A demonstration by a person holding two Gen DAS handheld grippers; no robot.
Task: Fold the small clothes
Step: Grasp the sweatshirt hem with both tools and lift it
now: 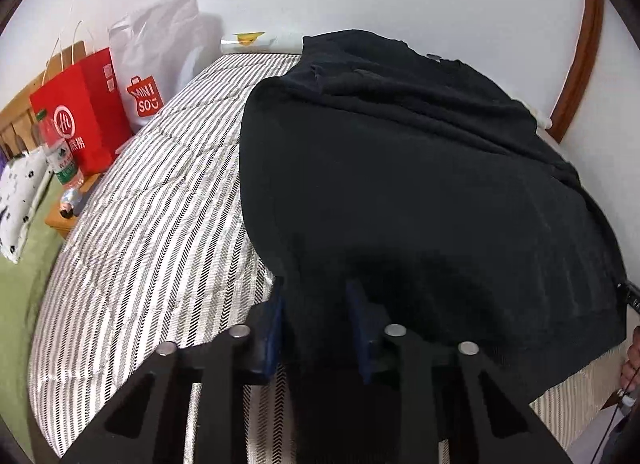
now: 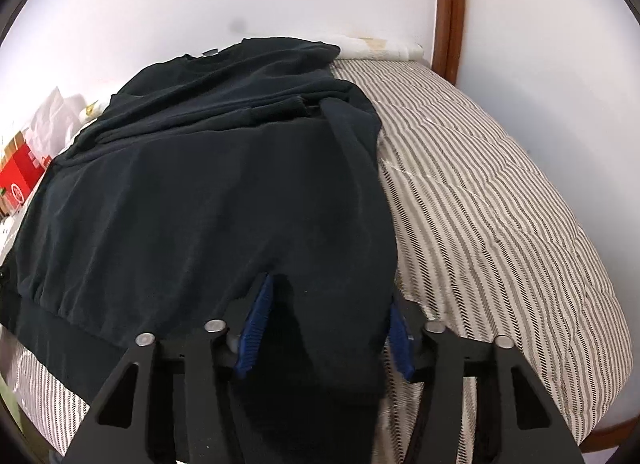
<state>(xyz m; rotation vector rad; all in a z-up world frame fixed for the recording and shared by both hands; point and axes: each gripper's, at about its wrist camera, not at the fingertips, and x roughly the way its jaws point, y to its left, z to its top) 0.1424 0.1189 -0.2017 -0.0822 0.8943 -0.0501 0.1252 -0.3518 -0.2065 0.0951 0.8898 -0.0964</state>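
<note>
From your left wrist, the left gripper has its blue pads spread over the near left hem corner of the black sweatshirt, which lies flat on the striped bed. From your right wrist, the right gripper stands spread over the sweatshirt's right hem corner.

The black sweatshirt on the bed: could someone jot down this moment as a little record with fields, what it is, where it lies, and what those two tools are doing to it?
garment: black sweatshirt, sleeves folded in over the body
surface: striped bed cover, with the garment spread flat on it
left tool: at the near left hem corner, cloth between its blue pads; grip not certain
right tool: at the near right hem corner, cloth between its pads; grip not certain
beside the bed: red paper bag, white shopping bag, water bottle
</note>
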